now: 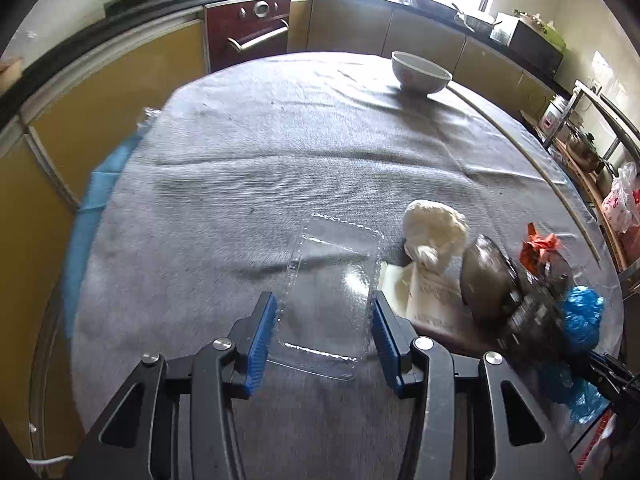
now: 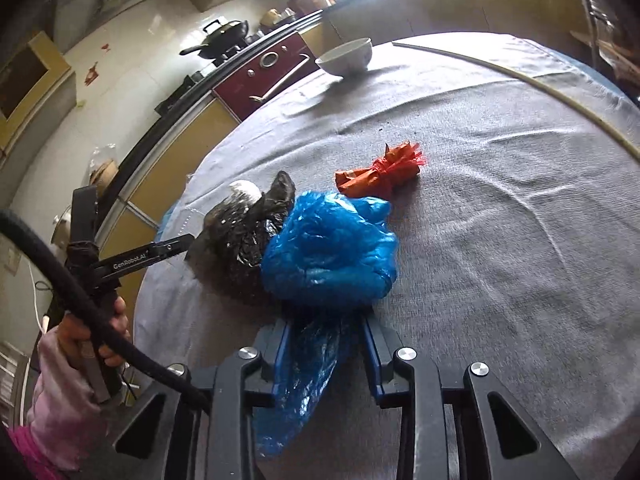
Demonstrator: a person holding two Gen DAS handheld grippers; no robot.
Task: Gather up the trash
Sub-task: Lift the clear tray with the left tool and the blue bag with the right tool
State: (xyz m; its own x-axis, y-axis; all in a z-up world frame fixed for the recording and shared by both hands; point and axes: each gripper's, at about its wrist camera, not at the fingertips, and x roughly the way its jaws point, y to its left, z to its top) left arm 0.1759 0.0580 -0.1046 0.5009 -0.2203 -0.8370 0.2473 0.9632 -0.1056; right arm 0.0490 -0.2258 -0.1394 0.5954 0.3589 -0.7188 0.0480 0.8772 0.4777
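Left gripper (image 1: 324,322): jaws wide, straddling a clear plastic clamshell tray (image 1: 334,292) lying flat on the grey tablecloth (image 1: 248,168); pads not seen pressing it.
Right gripper (image 2: 326,344): jaws part-open, blue plastic bag (image 2: 330,248) bunched between and just ahead of them; I cannot tell whether the pads grip it.
Beyond the blue bag: black plastic bag (image 2: 244,228) touching its left side, orange wrapper (image 2: 380,174) near, farther ahead.
Right of the left gripper: crumpled white tissue (image 1: 434,232).
Far edge: white bowl (image 1: 420,72).
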